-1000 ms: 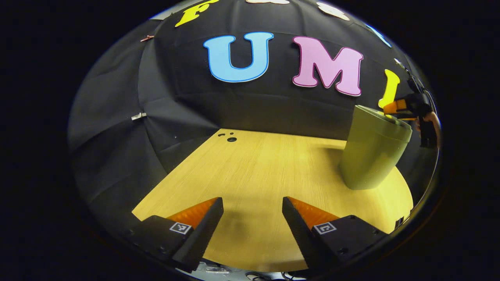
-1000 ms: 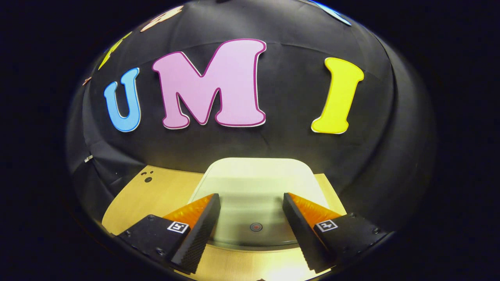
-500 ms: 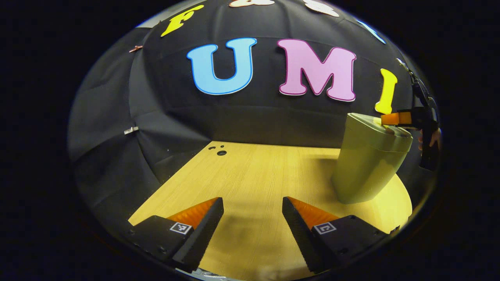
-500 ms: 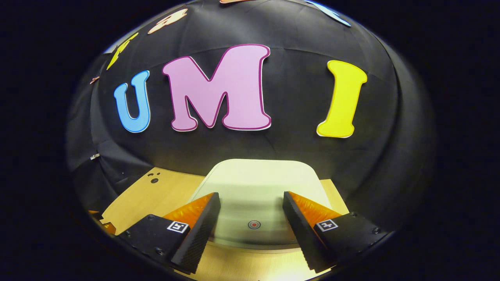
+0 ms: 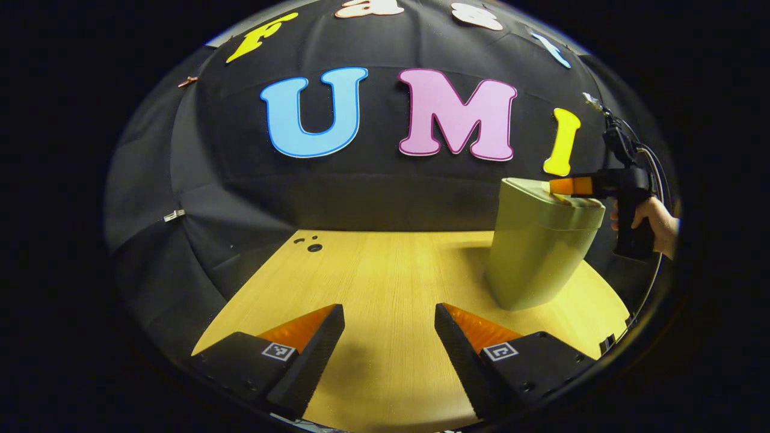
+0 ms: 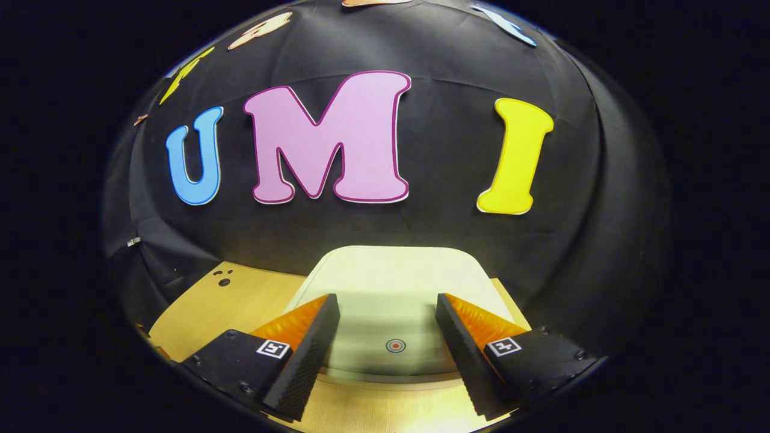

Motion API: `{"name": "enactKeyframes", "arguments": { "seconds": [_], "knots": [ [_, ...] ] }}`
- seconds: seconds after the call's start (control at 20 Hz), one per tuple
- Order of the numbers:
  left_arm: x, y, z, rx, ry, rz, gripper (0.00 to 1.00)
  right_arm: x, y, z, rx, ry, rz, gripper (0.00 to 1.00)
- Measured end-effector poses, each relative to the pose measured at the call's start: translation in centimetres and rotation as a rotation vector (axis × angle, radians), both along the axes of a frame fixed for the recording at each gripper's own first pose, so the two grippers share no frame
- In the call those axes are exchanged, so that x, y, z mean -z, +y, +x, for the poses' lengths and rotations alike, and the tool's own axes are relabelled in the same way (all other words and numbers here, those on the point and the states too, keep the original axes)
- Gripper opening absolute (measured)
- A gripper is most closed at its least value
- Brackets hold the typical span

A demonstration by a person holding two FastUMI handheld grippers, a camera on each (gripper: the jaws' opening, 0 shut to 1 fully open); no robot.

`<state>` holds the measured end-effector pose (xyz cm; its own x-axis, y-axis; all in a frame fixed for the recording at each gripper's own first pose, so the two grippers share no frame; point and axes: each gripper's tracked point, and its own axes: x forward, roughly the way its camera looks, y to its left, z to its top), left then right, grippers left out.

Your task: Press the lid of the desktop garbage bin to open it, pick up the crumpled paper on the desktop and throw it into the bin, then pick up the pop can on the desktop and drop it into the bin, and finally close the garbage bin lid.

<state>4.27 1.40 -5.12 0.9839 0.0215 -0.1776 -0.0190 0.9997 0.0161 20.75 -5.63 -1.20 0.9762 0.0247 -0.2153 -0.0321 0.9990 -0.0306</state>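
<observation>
Right gripper (image 6: 388, 313): fingers apart, nothing between them, held over the near part of the bin lid (image 6: 391, 270); whether they touch it I cannot tell. The lid lies flat and closed, and a small round mark (image 6: 395, 345) on it sits in the gap between my fingertips, which I take for the press point. Left gripper (image 5: 388, 319): fingers apart and empty, low over the bare desk (image 5: 385, 270). In the left gripper view the bin (image 5: 535, 252) stands upright ahead and to the right, with the right gripper at its top edge. Risk as I judge it: the bin is tall and nothing steadies it, so a press landing off the mark or slanted could tip or skid it instead of working the latch. The crumpled paper and the can I cannot place from here.
</observation>
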Motion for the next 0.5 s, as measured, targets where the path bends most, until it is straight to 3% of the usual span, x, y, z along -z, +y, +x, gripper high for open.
{"name": "enactKeyframes", "arguments": {
  "seconds": [0.3, 0.5],
  "knots": [
    [-2.2, 2.0, -1.4, 0.029, -0.074, -0.031, 0.97, -0.6, -0.2, -0.5, 0.04, -0.009, 0.036, 1.0],
    [-4.4, 3.6, -2.6, 0.03, -0.138, -0.029, 0.98, -2.6, -0.4, -3.0, 0.101, -0.034, 0.068, 1.0]
  ]
}}
